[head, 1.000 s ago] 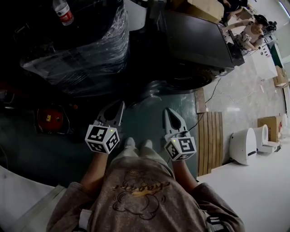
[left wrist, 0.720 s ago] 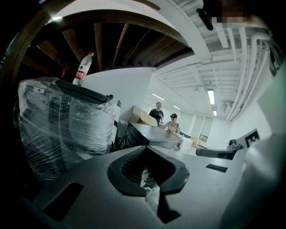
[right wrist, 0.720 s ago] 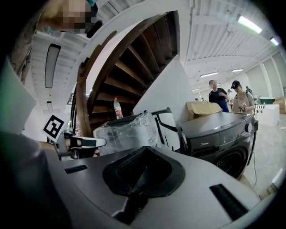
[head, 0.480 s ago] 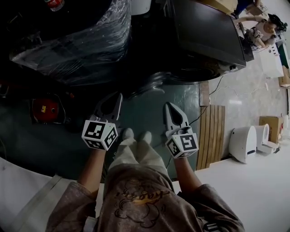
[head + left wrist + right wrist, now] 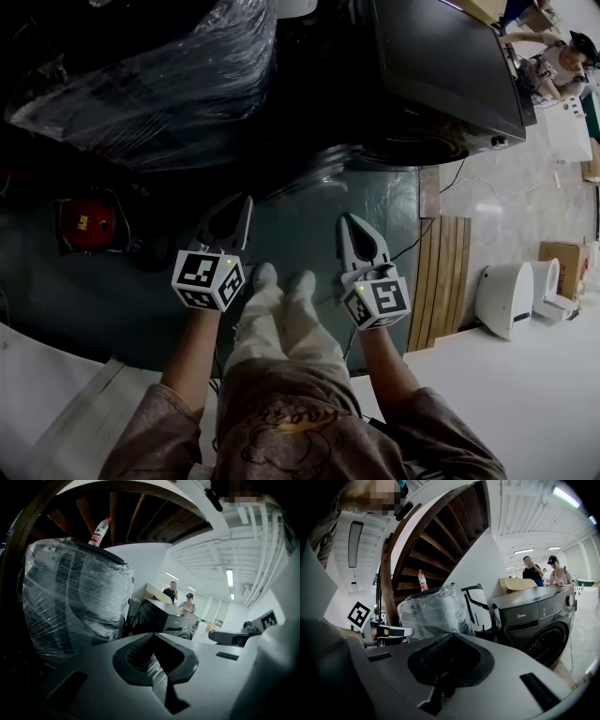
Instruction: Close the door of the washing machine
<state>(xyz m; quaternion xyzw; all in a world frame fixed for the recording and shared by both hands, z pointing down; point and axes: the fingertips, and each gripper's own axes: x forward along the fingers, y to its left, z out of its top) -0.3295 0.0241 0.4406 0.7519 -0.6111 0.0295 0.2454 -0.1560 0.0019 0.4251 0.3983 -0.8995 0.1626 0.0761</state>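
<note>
The dark washing machine (image 5: 441,75) stands at the upper right, and its front shows in the right gripper view (image 5: 534,616). Its round door (image 5: 314,173) hangs open, swung out to the machine's left over the green floor. My left gripper (image 5: 232,217) is shut and empty, a short way in front of the door. Beside it my right gripper (image 5: 354,230) is also shut with nothing in it. Neither one touches the door or the machine. In the gripper views the left gripper (image 5: 152,635) and right gripper (image 5: 452,637) show their tips meeting.
A plastic-wrapped appliance (image 5: 141,75) stands left of the machine with a bottle (image 5: 99,530) on top. A red object (image 5: 84,220) lies on the floor at left. A wooden slat pallet (image 5: 441,272) and a white housing (image 5: 506,300) are at right. Two people (image 5: 541,571) stand behind.
Both grippers have sunk lower together as the person came down, and the machine and wrapped appliance have shifted up in the head view. The jaws stayed shut.
</note>
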